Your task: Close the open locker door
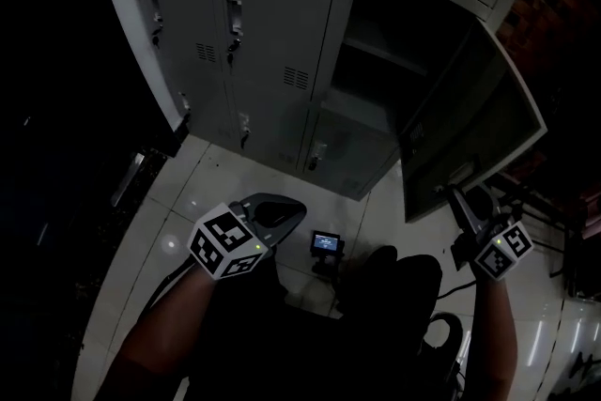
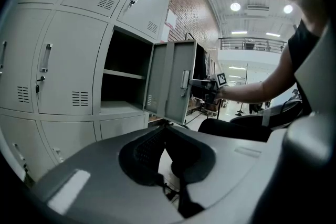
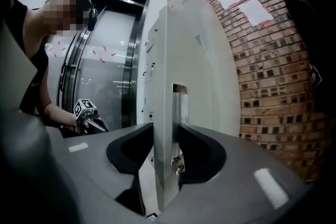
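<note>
The grey locker bank point(image 1: 254, 23) has one compartment point(image 1: 394, 52) standing open, with a shelf inside. Its door point(image 1: 470, 127) swings out to the right. My right gripper point(image 1: 462, 200) is at the door's lower free edge. In the right gripper view the door's edge point(image 3: 167, 86) and its metal handle plate run between the jaws, and the right gripper point(image 3: 167, 134) is shut on it from both sides. My left gripper point(image 1: 286, 207) hangs low in front of the closed lockers, shut with nothing in it. The left gripper view shows its tips point(image 2: 164, 128) meeting, with the open door point(image 2: 173, 86) beyond.
A brick wall point(image 3: 273, 60) with paper sheets stands right of the lockers. A small device with a lit screen point(image 1: 327, 243) sits on the pale tiled floor point(image 1: 188, 202) below the lockers. Dark stands and cables point(image 1: 554, 230) crowd the right side.
</note>
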{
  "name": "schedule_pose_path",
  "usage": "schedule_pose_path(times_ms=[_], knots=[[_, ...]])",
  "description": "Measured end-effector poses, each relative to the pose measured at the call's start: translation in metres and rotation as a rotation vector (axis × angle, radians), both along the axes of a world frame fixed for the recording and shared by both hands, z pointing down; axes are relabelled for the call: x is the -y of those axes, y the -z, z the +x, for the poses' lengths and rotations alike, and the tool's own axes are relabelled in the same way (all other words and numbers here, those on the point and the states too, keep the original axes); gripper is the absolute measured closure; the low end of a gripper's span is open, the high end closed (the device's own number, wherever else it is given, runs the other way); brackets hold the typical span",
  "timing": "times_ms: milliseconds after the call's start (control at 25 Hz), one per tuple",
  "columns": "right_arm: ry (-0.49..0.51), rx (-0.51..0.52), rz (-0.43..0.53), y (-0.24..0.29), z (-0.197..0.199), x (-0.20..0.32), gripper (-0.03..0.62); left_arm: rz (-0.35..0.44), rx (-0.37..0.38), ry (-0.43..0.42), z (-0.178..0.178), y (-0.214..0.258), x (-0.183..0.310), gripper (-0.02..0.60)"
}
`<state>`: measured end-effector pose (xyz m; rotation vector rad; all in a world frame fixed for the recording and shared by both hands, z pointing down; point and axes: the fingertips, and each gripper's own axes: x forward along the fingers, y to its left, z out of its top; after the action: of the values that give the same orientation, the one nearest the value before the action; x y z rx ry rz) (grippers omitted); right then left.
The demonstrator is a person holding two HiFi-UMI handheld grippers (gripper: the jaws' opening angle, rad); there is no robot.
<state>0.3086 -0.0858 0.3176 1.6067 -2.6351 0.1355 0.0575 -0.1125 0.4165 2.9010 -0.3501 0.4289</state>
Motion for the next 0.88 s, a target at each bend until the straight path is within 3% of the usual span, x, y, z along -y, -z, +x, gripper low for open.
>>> schedule_pose_path(times_ms=[320, 600, 880], knots=[[0.085, -0.009, 0.045, 0.005, -0.085, 0.044, 0.458, -0.004, -0.012, 0.002, 0.002, 0.003, 0.001, 0.569], [-0.061, -0.017, 0.071, 0.002, -0.134, 0.118, 0.477, -0.021, -0.029, 0.010, 0.000, 0.007, 0.003, 0.569], [-0.174, -0.045, 0.071, 0.001, -0.156, 0.195, 0.480, -0.020, -0.031, 0.016, 0.000, 0.006, 0.004, 0.569]])
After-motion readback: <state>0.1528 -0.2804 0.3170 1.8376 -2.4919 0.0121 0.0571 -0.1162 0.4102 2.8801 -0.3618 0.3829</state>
